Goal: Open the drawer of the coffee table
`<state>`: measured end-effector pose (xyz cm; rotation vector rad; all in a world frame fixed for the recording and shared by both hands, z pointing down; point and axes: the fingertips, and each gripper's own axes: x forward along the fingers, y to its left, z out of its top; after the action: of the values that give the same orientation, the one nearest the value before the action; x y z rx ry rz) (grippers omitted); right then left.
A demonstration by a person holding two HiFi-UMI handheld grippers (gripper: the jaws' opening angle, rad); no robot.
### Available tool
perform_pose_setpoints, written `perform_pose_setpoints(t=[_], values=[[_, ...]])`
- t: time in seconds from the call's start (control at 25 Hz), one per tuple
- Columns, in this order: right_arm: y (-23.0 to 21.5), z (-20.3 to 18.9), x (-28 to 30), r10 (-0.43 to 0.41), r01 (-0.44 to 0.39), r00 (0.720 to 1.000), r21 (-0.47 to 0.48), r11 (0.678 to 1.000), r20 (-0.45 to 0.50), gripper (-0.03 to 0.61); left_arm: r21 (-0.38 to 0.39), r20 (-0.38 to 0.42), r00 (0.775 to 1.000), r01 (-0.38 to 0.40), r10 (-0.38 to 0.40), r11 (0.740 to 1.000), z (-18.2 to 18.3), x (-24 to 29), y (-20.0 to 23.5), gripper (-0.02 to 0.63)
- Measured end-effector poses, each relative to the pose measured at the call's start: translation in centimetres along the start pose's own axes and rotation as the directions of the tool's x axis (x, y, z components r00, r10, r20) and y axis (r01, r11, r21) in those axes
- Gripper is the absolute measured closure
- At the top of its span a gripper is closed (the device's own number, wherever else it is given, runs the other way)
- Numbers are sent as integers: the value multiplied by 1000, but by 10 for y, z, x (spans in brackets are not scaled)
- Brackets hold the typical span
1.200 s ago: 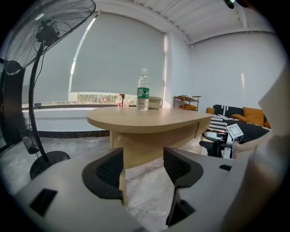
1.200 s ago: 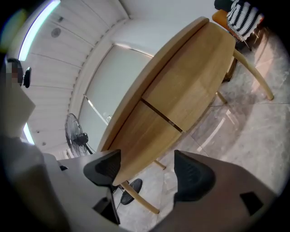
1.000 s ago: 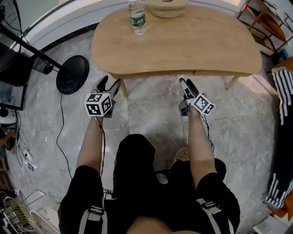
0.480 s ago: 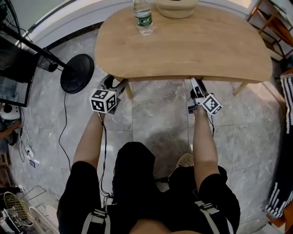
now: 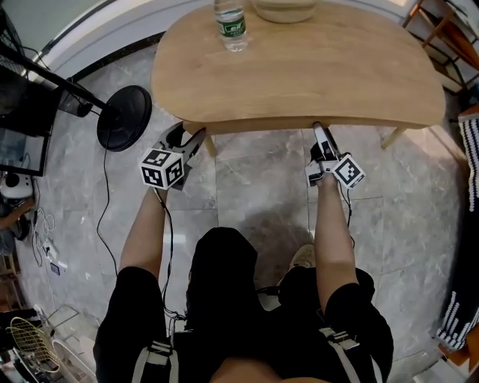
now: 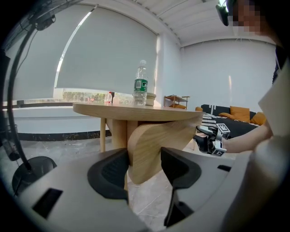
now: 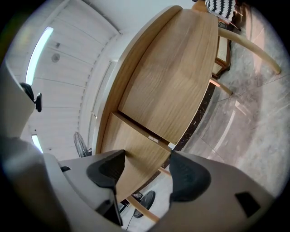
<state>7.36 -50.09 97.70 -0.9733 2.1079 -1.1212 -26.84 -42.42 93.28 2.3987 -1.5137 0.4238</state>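
Observation:
The coffee table (image 5: 299, 67) has a light wooden top, and its drawer front (image 5: 254, 123) shows as a thin strip under the near edge. My left gripper (image 5: 183, 135) reaches the strip's left end. In the left gripper view the rounded wooden end of the drawer front (image 6: 149, 145) stands between the jaws of the left gripper (image 6: 145, 158), which are closing. My right gripper (image 5: 320, 133) is at the strip's right part. In the right gripper view the right gripper (image 7: 142, 170) straddles the drawer panel (image 7: 136, 149) from below, its jaws closing too.
A water bottle (image 5: 230, 22) and a pale bowl (image 5: 284, 9) stand on the table's far side. A black fan base (image 5: 123, 117) with its pole sits on the marble floor to the left. A table leg (image 5: 394, 137) slants out at the right.
Both grippers moved forward from a little short of the table to its near edge, and their fingertips now tuck under the rim around the drawer front.

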Motion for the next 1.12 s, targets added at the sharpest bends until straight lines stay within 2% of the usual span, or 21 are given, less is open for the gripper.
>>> perform_pose_setpoints(t=[0.24, 0.36, 0.48, 0.56, 0.76, 1.12], values=[[18, -12, -30, 11, -11, 999, -6, 1000, -38, 255, 11, -7, 1000, 16, -16, 1000, -10, -27, -18, 379], [30, -20, -51, -8, 7, 999, -20, 1000, -54, 250, 13, -25, 999, 28, -28, 1000, -19, -46, -31, 385], [38, -31, -76, -60, 62, 996, 24, 998, -70, 249, 9, -49, 998, 44, -43, 999, -27, -67, -43, 391], [42, -32, -92, -100, 98, 991, -27, 995, -87, 249, 9, -59, 997, 58, -57, 998, -30, -80, -53, 394], [59, -38, -116, -93, 94, 992, 11, 995, -86, 259, 23, -96, 991, 94, -92, 995, -41, -108, -78, 422], [53, -40, -127, -139, 137, 986, -28, 990, -90, 273, 18, -99, 992, 85, -83, 996, -47, -112, -84, 423]])
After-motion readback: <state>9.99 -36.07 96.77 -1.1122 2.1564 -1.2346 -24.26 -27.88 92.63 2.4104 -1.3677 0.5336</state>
